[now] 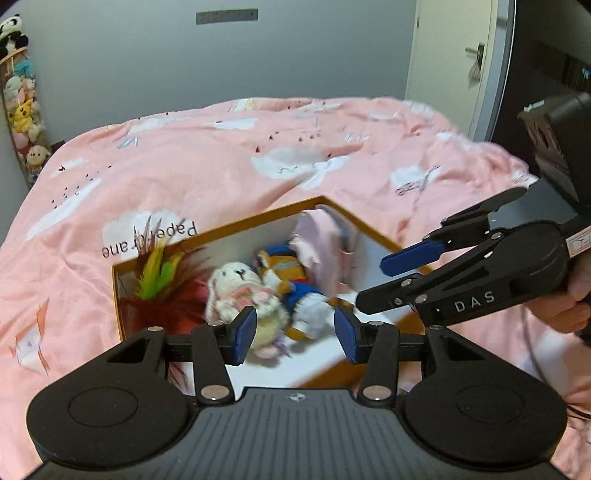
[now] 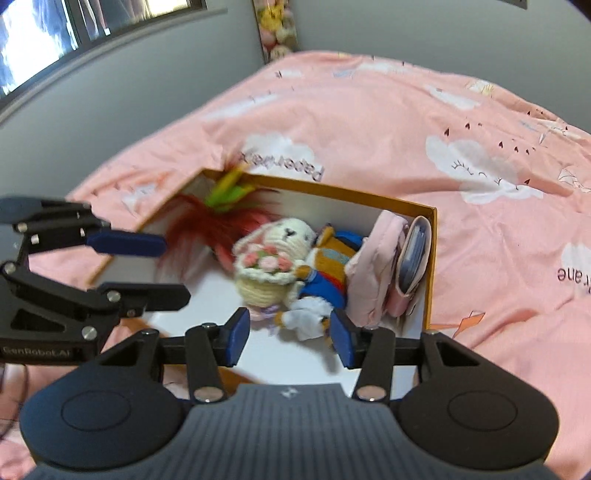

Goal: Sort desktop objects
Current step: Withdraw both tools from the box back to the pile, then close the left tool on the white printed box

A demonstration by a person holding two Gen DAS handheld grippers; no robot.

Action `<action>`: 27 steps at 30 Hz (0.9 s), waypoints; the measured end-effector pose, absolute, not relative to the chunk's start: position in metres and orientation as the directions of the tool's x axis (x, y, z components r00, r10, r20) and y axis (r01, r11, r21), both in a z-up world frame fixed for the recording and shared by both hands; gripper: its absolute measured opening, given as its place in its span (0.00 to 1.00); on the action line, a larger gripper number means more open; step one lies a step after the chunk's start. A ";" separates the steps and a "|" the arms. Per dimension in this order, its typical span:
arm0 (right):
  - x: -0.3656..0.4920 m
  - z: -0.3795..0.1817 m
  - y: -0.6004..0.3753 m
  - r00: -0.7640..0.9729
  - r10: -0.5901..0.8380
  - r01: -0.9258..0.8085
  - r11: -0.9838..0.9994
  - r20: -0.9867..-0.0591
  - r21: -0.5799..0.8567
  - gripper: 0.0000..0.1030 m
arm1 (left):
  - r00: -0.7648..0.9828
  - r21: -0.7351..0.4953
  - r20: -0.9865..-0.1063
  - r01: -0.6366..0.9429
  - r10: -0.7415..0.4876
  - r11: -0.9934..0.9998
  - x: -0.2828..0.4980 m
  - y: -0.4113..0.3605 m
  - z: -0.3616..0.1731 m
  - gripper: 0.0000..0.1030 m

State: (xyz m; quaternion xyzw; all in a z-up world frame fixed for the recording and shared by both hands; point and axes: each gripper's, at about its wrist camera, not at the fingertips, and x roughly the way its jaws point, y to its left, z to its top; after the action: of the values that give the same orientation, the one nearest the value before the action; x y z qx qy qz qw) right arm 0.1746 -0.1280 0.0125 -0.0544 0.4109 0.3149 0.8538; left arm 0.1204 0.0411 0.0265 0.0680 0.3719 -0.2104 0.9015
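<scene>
An orange-rimmed cardboard box (image 1: pixel 258 219) (image 2: pixel 332 190) with a white inside lies on the bed. In it are a red, yellow and green feather toy (image 1: pixel 162 288) (image 2: pixel 207 221), a white crochet bunny (image 1: pixel 240 291) (image 2: pixel 280 251), a blue-and-orange stuffed doll (image 1: pixel 291 280) (image 2: pixel 328 269) and a pink pouch (image 1: pixel 317 243) (image 2: pixel 373 273) with a flat wallet (image 2: pixel 413 258) beside it. My left gripper (image 1: pixel 295 332) (image 2: pixel 173 271) hovers open above the box's near edge, holding nothing. My right gripper (image 2: pixel 291 338) (image 1: pixel 373 282) hangs open over the box, also holding nothing.
The box rests on a pink duvet (image 1: pixel 221 155) (image 2: pixel 406 122) printed with white clouds. A tall rack of plush toys (image 1: pixel 22 110) (image 2: pixel 277 29) stands by the grey wall. A white door (image 1: pixel 450 55) is at the far right. A hand (image 1: pixel 569 302) holds the right gripper.
</scene>
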 end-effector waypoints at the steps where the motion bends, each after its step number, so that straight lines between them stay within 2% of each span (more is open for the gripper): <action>1: 0.167 0.015 -0.132 0.465 0.507 -0.582 0.793 -0.726 0.181 0.49 | 0.632 -0.050 -0.697 0.428 -0.338 0.902 0.112 0.042 0.027 0.53; 5: 0.137 0.013 -0.147 0.449 0.547 -0.558 0.789 -0.707 0.256 0.49 | 0.611 -0.104 -0.705 0.411 -0.359 0.906 0.085 0.047 0.019 0.53; 10: 0.106 -0.006 -0.163 0.398 0.556 -0.508 0.796 -0.730 0.329 0.49 | 0.524 -0.163 -0.773 0.381 -0.357 0.910 0.060 0.043 -0.011 0.53; 17: 0.073 -0.036 -0.176 0.287 0.540 -0.449 0.805 -0.791 0.387 0.50 | 0.430 -0.184 -0.823 0.414 -0.370 0.891 0.030 0.034 -0.034 0.53; 27: 0.051 -0.067 -0.175 0.131 0.542 -0.385 0.799 -0.830 0.461 0.50 | 0.282 -0.198 -0.895 0.444 -0.346 0.874 0.015 0.020 -0.064 0.60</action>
State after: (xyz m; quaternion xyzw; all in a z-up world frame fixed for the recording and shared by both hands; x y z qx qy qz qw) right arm 0.0515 -0.1745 -0.0672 0.0673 0.5820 0.3096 0.7489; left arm 0.0152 0.0196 -0.0637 0.0450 0.5457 -0.2473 0.7994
